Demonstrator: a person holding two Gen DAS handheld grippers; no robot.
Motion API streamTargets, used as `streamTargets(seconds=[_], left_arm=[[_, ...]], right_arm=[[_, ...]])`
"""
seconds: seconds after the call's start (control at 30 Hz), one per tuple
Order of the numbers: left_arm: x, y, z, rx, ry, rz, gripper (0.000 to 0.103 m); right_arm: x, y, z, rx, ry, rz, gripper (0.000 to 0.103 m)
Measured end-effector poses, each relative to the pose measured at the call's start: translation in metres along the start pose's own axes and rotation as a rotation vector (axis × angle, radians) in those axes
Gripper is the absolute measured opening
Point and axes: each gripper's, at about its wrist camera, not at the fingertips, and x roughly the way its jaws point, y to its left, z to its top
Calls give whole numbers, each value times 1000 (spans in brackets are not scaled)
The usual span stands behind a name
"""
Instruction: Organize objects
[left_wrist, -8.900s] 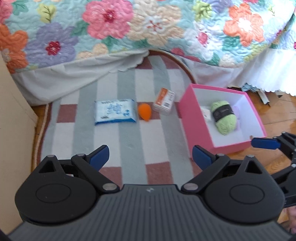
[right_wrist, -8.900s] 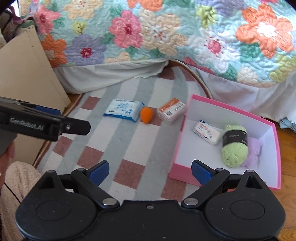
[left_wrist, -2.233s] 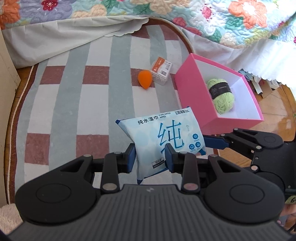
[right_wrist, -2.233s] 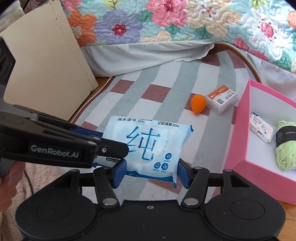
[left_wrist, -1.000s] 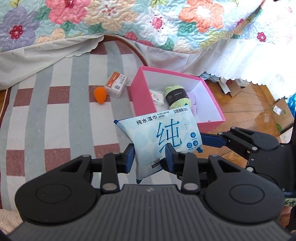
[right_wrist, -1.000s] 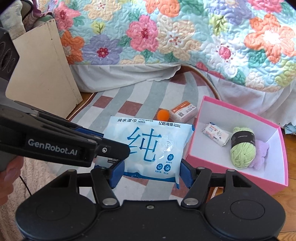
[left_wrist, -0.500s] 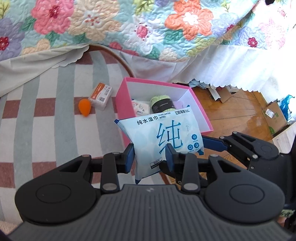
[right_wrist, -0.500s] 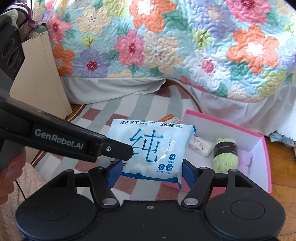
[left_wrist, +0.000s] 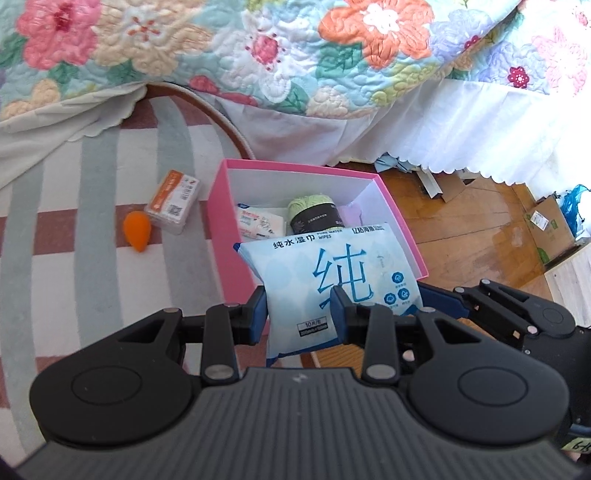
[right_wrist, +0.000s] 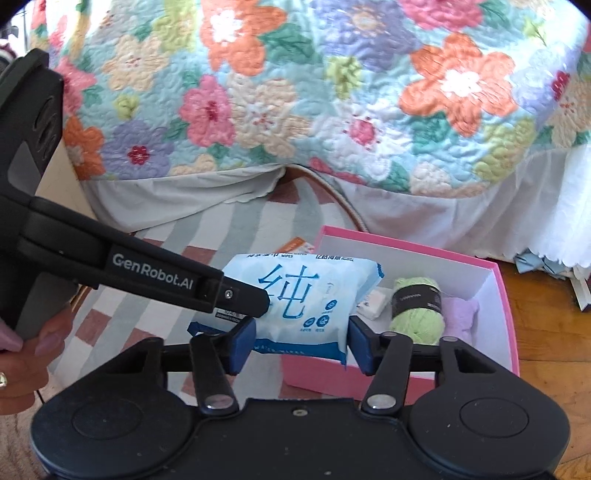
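Both grippers have carried the wipes pack (left_wrist: 332, 273) off the rug (left_wrist: 74, 288) and over toward the pink box (left_wrist: 221, 206), so it now hangs above the box's near edge rather than out over the stripes. Left gripper (left_wrist: 297, 314) is clamped on the pack's lower left part, pads pinching the film. Right gripper (right_wrist: 301, 338) sits around the bottom edge of the same pack, and its jaws have just been closing in; the pads look like they're touching both ends now, so I'd call that a grip too. Inside the box there's already a green yarn ball (right_wrist: 415, 306), a small white packet (left_wrist: 258, 221) and something lilac (right_wrist: 460, 314) in the far corner. Orange sponge (left_wrist: 136, 230) and the little clear case (left_wrist: 173, 201) are left on the rug, so the job's maybe halfway. For doing this bit well, I'd move the pack further in, past the near wall, before lowering, aim for the bare floor in front of the yarn, keep it flat-ish so it doesn't snag the rim, and let go with both hands together so it doesn't swing or flop out.
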Motion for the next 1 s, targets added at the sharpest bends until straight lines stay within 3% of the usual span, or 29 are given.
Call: streamTargets(seconds=[0.23, 0.33, 0.5, 0.63, 1.0], left_arm=[[48, 7, 19, -47, 70, -28, 34], [74, 9, 24, -56, 102, 4, 34], [108, 0, 25, -16, 153, 73, 33], [124, -11, 28, 15, 168, 138, 33], [155, -5, 25, -56, 265, 141, 34]], right_arm=[[31, -49, 6, 101, 22, 36, 42], [55, -69, 1, 160, 43, 68, 40], [94, -89, -10, 208, 93, 79, 40], [115, -110, -19, 242, 118, 145, 40], [151, -139, -34, 367, 213, 208, 40]])
